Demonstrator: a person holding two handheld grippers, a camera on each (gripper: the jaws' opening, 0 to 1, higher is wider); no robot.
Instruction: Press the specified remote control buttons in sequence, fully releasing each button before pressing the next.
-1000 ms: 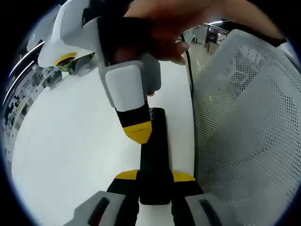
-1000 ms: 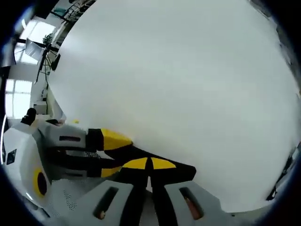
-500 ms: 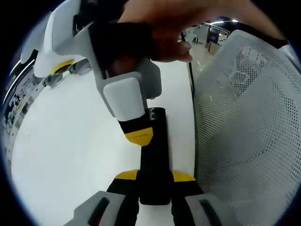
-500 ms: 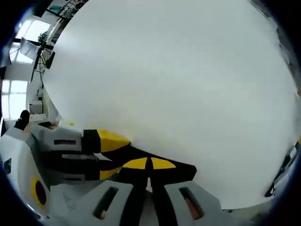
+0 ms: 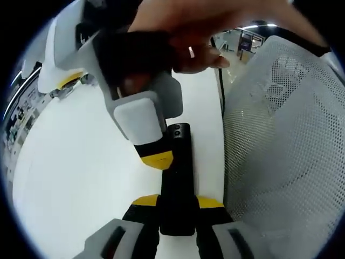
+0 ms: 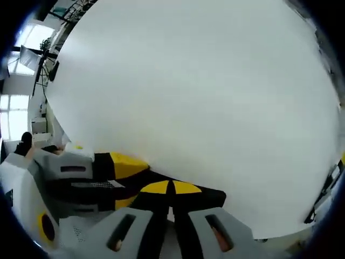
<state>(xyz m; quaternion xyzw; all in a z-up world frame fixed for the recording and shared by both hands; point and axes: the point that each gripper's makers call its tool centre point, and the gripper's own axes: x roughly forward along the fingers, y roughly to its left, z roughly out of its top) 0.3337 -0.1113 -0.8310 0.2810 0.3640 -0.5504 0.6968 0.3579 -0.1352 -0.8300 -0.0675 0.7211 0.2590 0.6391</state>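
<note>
Black and slim, the remote control (image 5: 177, 178) is clamped between the yellow-tipped jaws of the left gripper (image 5: 177, 202) in the left gripper view and reaches forward over the white table (image 5: 75, 178), with a white mesh chair back (image 5: 280, 140) to its right, while the right gripper (image 5: 155, 159), held by a hand (image 5: 188, 32), points its yellow tip down onto the remote's left edge. In the right gripper view the right gripper (image 6: 171, 189) has its jaws closed together on nothing, resting against the dark remote control (image 6: 161, 178); the left gripper (image 6: 121, 164) comes in from the left just beside it, holding that remote above the white table (image 6: 205, 97).

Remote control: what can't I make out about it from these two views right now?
- Left gripper view: the remote control has its near end hidden between the left gripper; the right gripper covers part of its face.
- Button labels: too dark and small.
- Right gripper view: fingertip contact hidden behind the right gripper's shut tips.
</note>
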